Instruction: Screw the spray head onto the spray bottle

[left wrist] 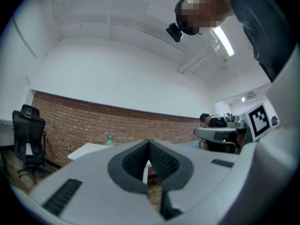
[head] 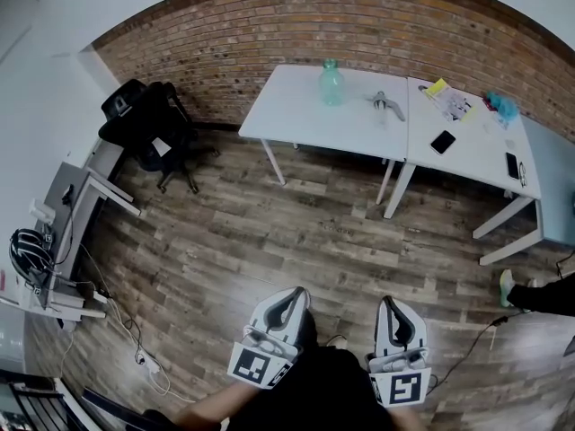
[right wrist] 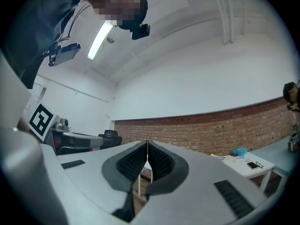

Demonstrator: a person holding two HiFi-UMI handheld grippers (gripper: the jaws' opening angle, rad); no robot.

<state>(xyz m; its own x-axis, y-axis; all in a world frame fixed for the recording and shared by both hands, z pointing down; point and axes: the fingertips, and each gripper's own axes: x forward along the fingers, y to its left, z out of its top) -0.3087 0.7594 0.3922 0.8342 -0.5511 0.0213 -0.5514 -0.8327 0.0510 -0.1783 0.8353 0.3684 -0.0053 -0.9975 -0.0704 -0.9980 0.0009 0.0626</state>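
A green spray bottle (head: 331,83) stands on the left white table (head: 296,115) by the brick wall; the grey spray head (head: 387,104) lies on that table to its right. Both grippers are low in the head view, far from the tables. My left gripper (head: 296,294) is shut with nothing between its jaws, and my right gripper (head: 389,303) is shut and empty too. In the left gripper view, the left gripper (left wrist: 148,143) points level at the far table, with the bottle (left wrist: 110,140) small beyond it. The right gripper (right wrist: 147,143) faces the brick wall, jaws together.
A second white table (head: 476,151) joins the first on the right and carries two phones (head: 442,142), papers (head: 449,100) and a blue object (head: 503,108). A black office chair (head: 148,124) stands at the left, a desk with cables (head: 54,259) nearer. Wood floor lies between me and the tables.
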